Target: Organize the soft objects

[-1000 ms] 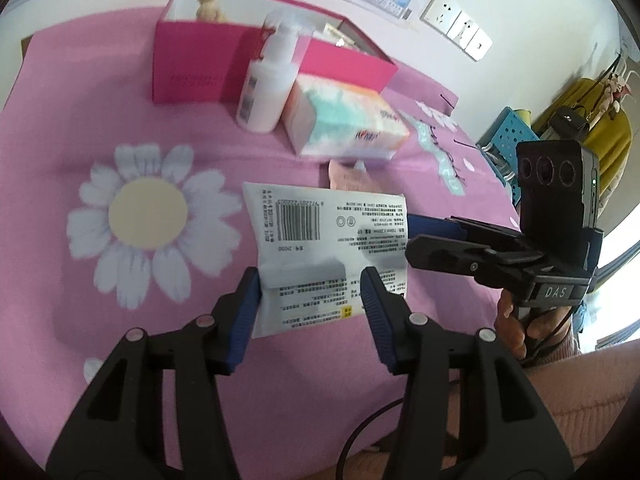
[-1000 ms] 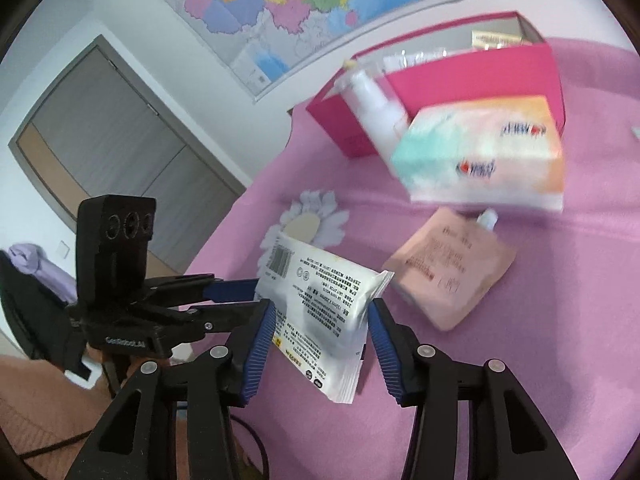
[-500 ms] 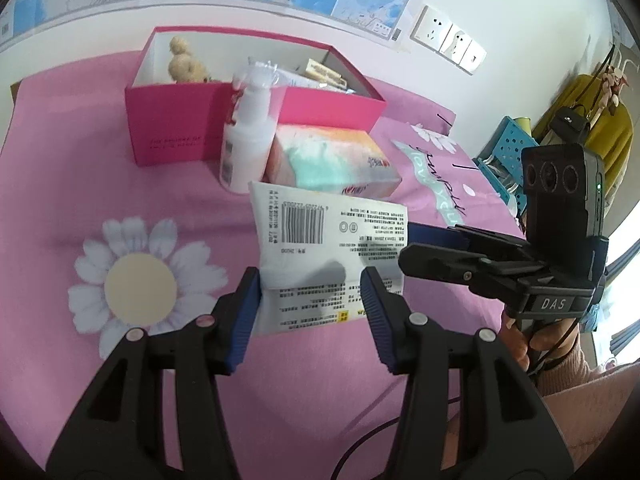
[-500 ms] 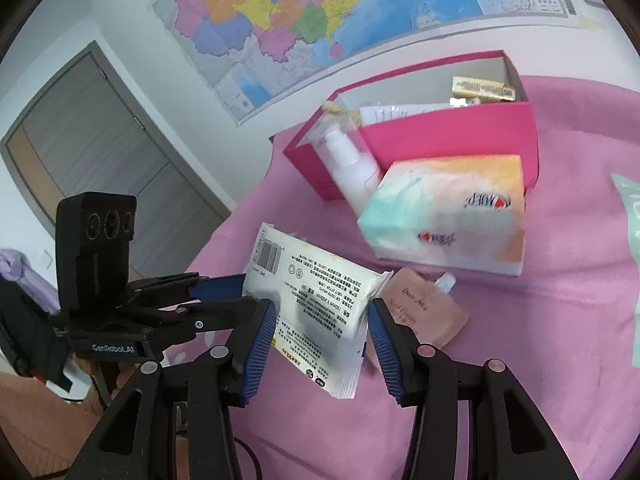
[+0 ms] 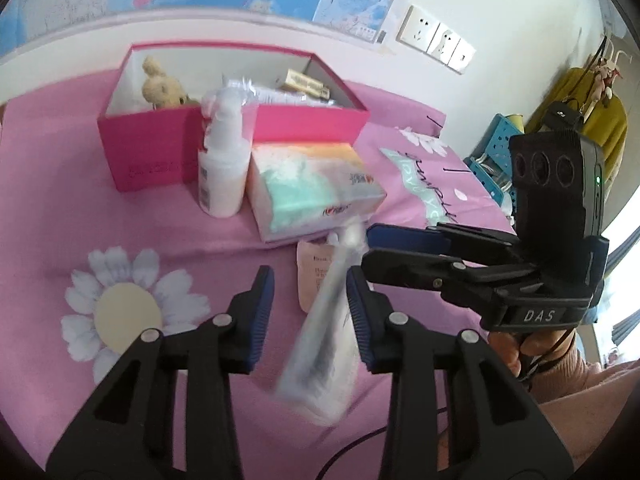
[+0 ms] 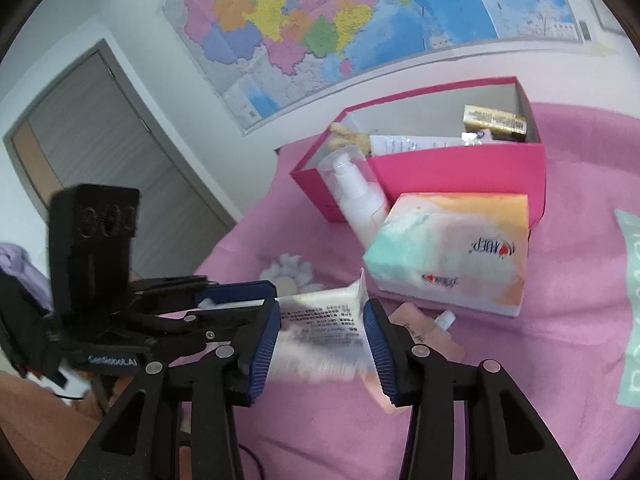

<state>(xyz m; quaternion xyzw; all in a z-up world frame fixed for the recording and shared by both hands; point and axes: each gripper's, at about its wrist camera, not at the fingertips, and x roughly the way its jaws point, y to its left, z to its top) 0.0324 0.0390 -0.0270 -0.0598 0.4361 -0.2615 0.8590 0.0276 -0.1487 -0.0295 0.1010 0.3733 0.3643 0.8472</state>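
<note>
A white printed soft pack [image 5: 326,332] hangs blurred and edge-on between my left gripper's [image 5: 310,300] open blue fingers, touching only the right one. In the right wrist view the same pack [image 6: 320,332] lies flat between my right gripper's [image 6: 322,340] fingers, which press its two side edges. The left gripper [image 6: 224,300] reaches in from the left beside it. The pink box [image 5: 168,152] holds a plush bear [image 5: 160,88] and packets. A tissue pack [image 5: 312,192], a white pump bottle [image 5: 222,164] and a pink spout pouch [image 5: 314,276] lie in front of the box.
The pink floral cloth [image 5: 120,308] covers the table. A map [image 6: 340,12] hangs on the wall behind the box. Wall sockets [image 5: 436,44], a blue crate [image 5: 494,152] and a yellow garment [image 5: 600,120] are at the right.
The white pack has turned from flat and face-up to edge-on in the left view. The left gripper no longer clamps it. Both grippers have moved closer to the box.
</note>
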